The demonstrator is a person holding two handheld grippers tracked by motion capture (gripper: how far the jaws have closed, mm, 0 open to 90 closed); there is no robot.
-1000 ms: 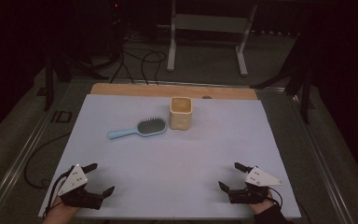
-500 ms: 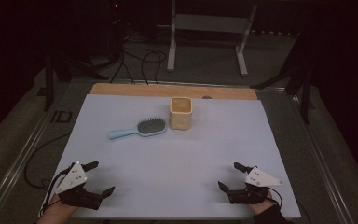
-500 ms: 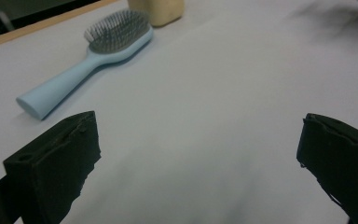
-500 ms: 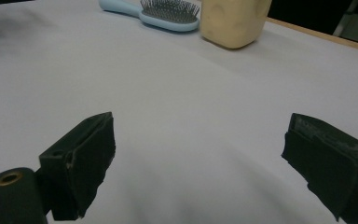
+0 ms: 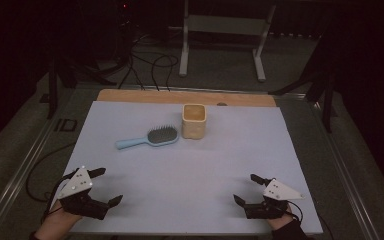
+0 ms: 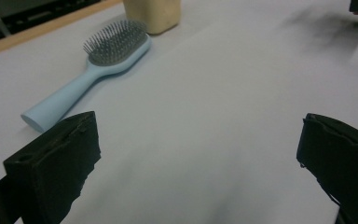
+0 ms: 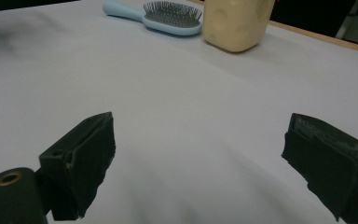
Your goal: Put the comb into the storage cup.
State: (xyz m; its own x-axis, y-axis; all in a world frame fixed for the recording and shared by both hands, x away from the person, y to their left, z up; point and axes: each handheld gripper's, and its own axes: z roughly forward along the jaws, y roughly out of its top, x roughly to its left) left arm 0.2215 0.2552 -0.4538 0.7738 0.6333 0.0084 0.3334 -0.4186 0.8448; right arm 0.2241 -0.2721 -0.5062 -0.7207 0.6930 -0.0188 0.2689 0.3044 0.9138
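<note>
Progress: nothing is being handled yet; going by how things are lying, the work is only at its starting point, with every step still to come.
Left gripper point(image 5: 94, 187): it is resting at the near left corner of the bench point(image 5: 205, 170), its jaws standing wide apart with nothing between them.
Right gripper point(image 5: 247, 191): it is sitting at the near right corner, jaws likewise spread and holding nothing.
Hairbrush point(image 5: 149, 137): it is lying flat near the far middle of the bench, bristles facing up, its pale blue handle pointing toward the left side; it is well apart from both grippers.
Cup point(image 5: 194, 121): a cream, squarish container is standing upright just beside the brush head, on its right; whether the two are touching is hard to tell from the high view.
Cup contents: it is looking empty from above, though the dim light is making that uncertain.
Likely work left: reaching out to the hairbrush, gripping it, and probably standing it in the cup, a judgement from the layout alone.
Count, grippers: two.
Count, hairbrushes: one.
Count, cups: one.
Count, hands: two, one behind each gripper at the near edge.
</note>
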